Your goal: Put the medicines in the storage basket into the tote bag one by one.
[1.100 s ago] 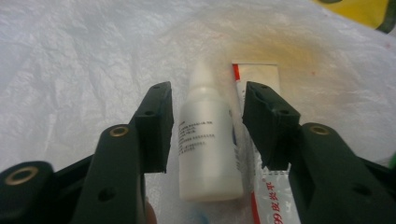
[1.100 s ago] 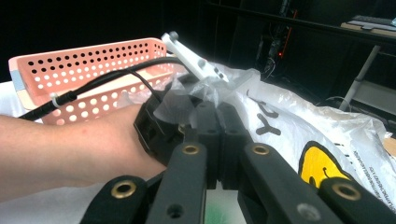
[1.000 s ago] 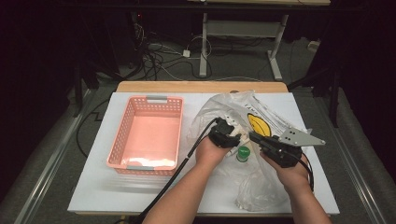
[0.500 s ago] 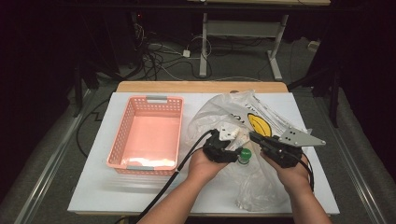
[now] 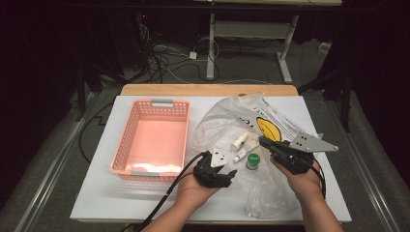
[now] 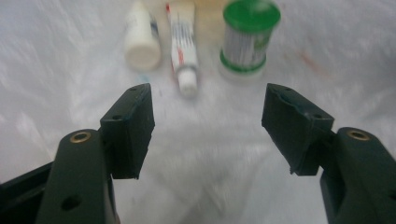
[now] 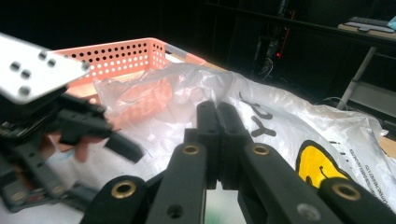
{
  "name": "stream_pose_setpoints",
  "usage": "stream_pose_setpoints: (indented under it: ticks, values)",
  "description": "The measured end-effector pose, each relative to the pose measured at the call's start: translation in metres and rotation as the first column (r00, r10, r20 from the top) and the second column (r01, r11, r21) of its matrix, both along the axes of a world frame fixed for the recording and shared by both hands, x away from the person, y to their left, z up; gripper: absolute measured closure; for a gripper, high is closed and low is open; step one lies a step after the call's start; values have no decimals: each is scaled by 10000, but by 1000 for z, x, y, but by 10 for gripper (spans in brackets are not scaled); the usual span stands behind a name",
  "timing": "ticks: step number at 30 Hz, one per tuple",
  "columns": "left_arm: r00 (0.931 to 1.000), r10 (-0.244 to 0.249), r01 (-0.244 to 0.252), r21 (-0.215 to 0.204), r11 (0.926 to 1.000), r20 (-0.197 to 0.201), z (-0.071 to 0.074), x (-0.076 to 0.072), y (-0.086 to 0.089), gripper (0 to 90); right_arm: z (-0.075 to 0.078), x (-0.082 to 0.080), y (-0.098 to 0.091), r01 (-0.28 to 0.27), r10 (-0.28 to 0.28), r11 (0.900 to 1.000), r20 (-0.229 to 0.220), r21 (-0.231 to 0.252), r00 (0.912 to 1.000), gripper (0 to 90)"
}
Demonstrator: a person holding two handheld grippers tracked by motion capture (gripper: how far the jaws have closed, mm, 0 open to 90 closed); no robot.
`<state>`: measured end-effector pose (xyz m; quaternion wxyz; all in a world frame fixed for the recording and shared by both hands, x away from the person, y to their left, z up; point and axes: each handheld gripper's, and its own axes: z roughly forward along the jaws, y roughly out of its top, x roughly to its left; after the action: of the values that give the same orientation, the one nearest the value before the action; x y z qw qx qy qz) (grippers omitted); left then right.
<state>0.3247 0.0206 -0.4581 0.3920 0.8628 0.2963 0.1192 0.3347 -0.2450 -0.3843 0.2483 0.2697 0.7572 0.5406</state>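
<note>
Crinkly clear plastic of the bag (image 5: 227, 121) is lying beside the pink basket (image 5: 154, 140). Left gripper (image 6: 208, 116) is gaping empty, jaws just widening, facing a green-capped jar (image 6: 250, 37), tube (image 6: 183, 46) and white bottle (image 6: 141, 37). Right gripper (image 7: 218, 140) is pinching the film, jaws closed.

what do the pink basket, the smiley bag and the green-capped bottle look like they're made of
Pink basket: looks like moulded plastic, matt, with rows of punched holes through its walls.
Smiley bag: thin plastic film, translucent and glossy, crinkled, with the items showing through it.
Green-capped bottle: probably plastic; smooth green cap, clear base rim, printed label around the body.
</note>
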Motion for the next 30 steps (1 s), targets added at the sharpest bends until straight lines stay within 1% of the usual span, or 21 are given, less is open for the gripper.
stream_pose_setpoints:
  ticks: [1,2,3,5,7,8,9,11,12,14,16,18,19,20,21,22,24,26,28,29,30]
  values:
    - [9998,-73,73,33,10000,-170,-3,-1,2,285,0,0,0,0,0,10000,-8,-12,10000,900]
    - [9992,-91,98,188,9998,-383,-8,-3,2,256,0,0,1,6,-6,10000,0,-30,10000,900]
    - [9992,-40,55,376,9993,-396,-10,-4,1,205,-1,0,1,-19,19,10000,3,-37,10000,900]
    - [9984,43,7,883,9961,-561,-18,-2,-3,138,-1,0,2,-13,13,10000,-59,-71,10000,900]
    - [9971,242,-158,1136,9934,-727,-24,2,-7,61,-2,0,3,-26,26,9999,-63,-109,10000,900]
    - [9947,205,-102,1015,9948,-1006,-27,5,-7,45,-2,0,3,-24,23,9999,-80,-108,10000,900]
    - [9941,204,-102,956,9954,-1067,-27,8,-7,38,-2,0,2,-23,22,9999,-50,-135,10000,900]
    - [9946,209,-109,987,9951,-1012,-27,9,-10,58,-2,0,2,28,-28,9999,-49,-136,10000,900]
    - [9950,159,-69,911,9958,-989,-27,9,-10,83,-2,0,1,40,-41,9999,-58,-127,10000,900]
    - [9949,263,-185,803,9966,-971,-26,9,-9,150,-3,0,1,68,-69,9999,-91,-105,9999,900]
    - [9961,334,-276,715,9971,-822,-26,8,-8,226,-3,-1,1,78,-80,9998,-99,-160,9999,900]
    - [9973,198,-151,662,9977,-714,-26,6,-8,319,-4,-2,1,86,-88,9998,-78,-204,9999,900]
    - [9978,-61,98,561,9984,-655,-26,5,-8,385,-4,-2,2,61,-62,9998,-80,-198,9999,900]
    - [9979,-255,287,552,9981,-588,-26,4,-9,483,-4,-3,2,93,-96,9997,-95,-242,9999,900]
    - [9977,-270,302,515,9982,-624,-26,4,-9,544,-4,-3,2,98,-101,9997,-103,-237,9999,900]
    - [9975,-191,221,432,9988,-680,-26,4,-9,571,-4,-3,1,89,-92,9996,-102,-251,9999,900]
    - [9964,157,-136,258,9996,-829,-26,7,-6,688,-4,-3,1,125,-128,9996,-121,-241,9998,900]
    - [9960,248,-231,207,9995,-858,-26,8,-5,768,-5,-3,1,132,-135,9996,-144,-245,9998,900]
    - [9968,220,-202,243,9995,-772,-27,7,-6,830,-5,-3,1,125,-129,9995,-132,-282,9998,900]
    - [9973,184,-162,310,9994,-710,-27,6,-7,881,-6,-3,1,121,-125,9995,-148,-284,9998,900]
    - [9975,184,-161,327,9993,-686,-27,6,-7,882,-6,-3,2,116,-121,9995,-169,-279,9998,900]
